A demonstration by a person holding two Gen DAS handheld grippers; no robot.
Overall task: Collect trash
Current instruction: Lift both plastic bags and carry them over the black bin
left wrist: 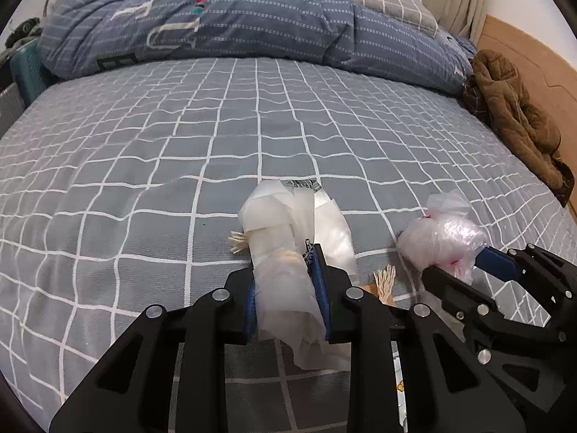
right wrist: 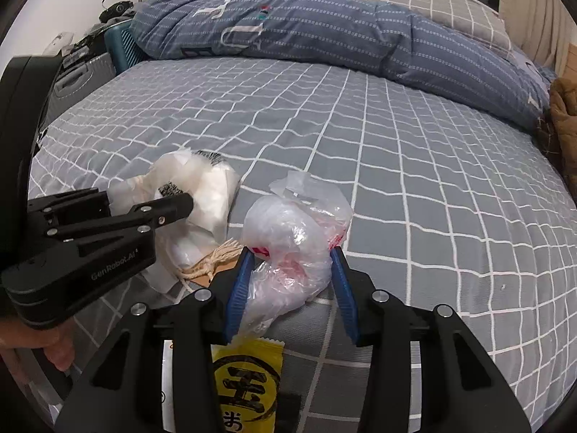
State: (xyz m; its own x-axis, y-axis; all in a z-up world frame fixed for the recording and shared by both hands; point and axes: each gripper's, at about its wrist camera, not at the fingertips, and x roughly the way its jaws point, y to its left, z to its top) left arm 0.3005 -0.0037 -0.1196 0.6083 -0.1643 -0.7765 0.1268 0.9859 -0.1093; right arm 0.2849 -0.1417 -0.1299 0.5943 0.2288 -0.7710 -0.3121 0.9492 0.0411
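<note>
Left gripper (left wrist: pixel 286 285): blue-padded fingers (left wrist: pixel 319 281) closed onto a crumpled wad of white paper wrapping (left wrist: pixel 288 238), which fills the gap between them and spills out beyond the tips and below the pads; a printed label strip shows at its far end. Right gripper (right wrist: pixel 290 281): fingers (right wrist: pixel 238 288) partly closed, both pads pressing a bunched clear plastic bag (right wrist: pixel 292 245) with red print; the bag bulges past the tips. Both bundles sit low over the grey checked bed sheet (left wrist: pixel 144 166); contact with the sheet cannot be confirmed from either view. Between the two grippers, just beside the left gripper's right finger, lies a short piece of frayed cream twine (right wrist: pixel 212 259) on what may be a scrap of brown card. Directly under the right gripper's fingers, a yellow packet (right wrist: pixel 249 379) with black characters. Well beyond both sets of fingertips: blue quilt (left wrist: pixel 234 25) heaped across the far bed; brown jacket (left wrist: pixel 515 115) to the far right.
</note>
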